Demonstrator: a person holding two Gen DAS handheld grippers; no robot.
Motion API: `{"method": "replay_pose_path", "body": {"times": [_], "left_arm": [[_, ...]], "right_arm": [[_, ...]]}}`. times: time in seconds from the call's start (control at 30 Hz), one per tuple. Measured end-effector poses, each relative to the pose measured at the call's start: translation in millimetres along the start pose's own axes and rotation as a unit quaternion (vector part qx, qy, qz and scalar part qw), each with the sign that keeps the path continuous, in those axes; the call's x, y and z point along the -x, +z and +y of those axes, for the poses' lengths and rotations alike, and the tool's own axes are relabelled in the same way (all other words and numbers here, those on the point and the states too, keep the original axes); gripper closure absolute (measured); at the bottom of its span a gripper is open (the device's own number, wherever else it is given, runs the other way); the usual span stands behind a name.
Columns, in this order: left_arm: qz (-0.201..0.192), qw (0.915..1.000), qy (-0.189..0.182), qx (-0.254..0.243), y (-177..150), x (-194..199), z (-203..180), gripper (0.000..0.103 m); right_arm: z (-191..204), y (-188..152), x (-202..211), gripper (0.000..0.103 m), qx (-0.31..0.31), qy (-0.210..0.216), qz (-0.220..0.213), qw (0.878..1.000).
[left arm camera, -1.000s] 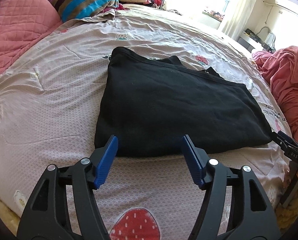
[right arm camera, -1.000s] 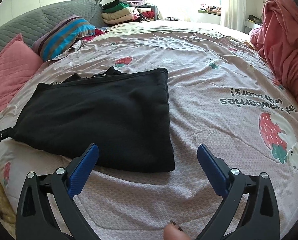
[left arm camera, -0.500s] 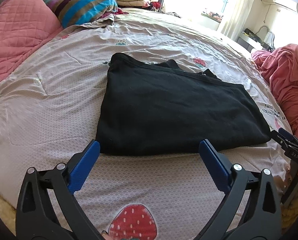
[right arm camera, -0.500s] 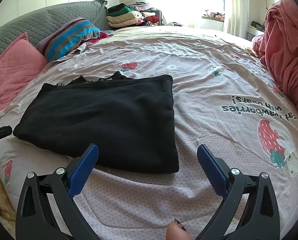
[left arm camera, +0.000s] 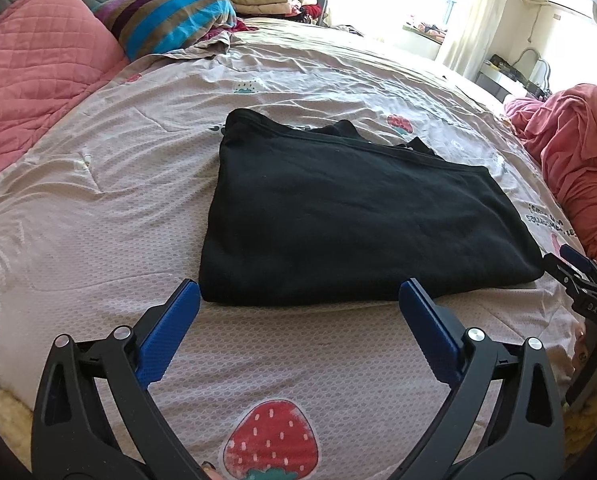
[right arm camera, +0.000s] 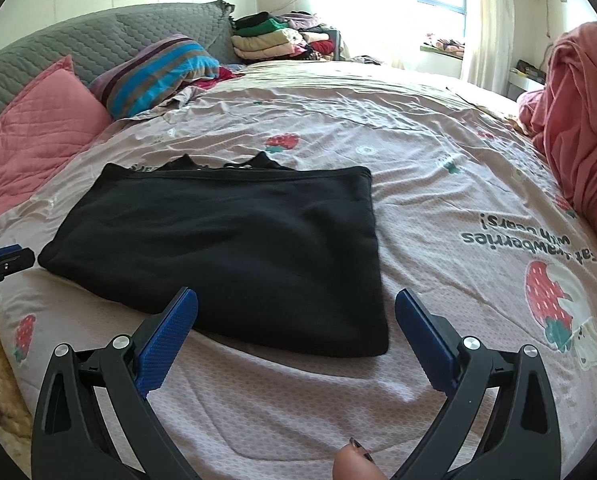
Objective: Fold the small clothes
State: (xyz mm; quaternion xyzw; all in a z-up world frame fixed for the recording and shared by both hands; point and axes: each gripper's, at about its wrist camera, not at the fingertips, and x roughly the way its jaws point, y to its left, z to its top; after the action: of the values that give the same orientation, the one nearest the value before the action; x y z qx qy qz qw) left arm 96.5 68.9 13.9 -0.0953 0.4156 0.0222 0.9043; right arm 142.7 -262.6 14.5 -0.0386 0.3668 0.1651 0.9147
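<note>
Blue-padded left hand-held gripper (left arm camera: 298, 300) went from half-closed a second ago to jaws spread wide, holding nothing, backed off the near edge of the folded black knit garment (left arm camera: 350, 224). Right hand-held gripper (right arm camera: 296, 310) equally wide, empty, unchanged, hovering at the near right corner. Garment lies flat mid-bed on the pink strawberry-print bedsheet (left arm camera: 98, 184). Looks like release after a fold; next fold or done.

A wide bed (right arm camera: 418, 128) fills the room; behind it stands a grey quilted headboard (right arm camera: 98, 40); beyond its far side, a bright window (right arm camera: 442, 0) with pale curtains (right arm camera: 486, 20).
</note>
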Motion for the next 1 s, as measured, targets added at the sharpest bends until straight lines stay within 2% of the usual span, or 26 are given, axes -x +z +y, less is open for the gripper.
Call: {"method": "replay_pose_path", "body": {"times": [0.53, 1.0], "left_arm": [[-0.016, 0.9987, 0.022, 0.042, -0.1, 12.5, 39.3, 0.010], [-0.034, 0.9938, 0.037, 0.100, 5.1, 23.8, 89.4, 0.010]], "right_arm": [[60.4, 9.8, -5.6, 0.005, 0.054, 0.053, -0.003, 0.997], [133.1, 20.5, -20.9, 0.005, 0.131, 0.092, -0.004, 0.987]]}}
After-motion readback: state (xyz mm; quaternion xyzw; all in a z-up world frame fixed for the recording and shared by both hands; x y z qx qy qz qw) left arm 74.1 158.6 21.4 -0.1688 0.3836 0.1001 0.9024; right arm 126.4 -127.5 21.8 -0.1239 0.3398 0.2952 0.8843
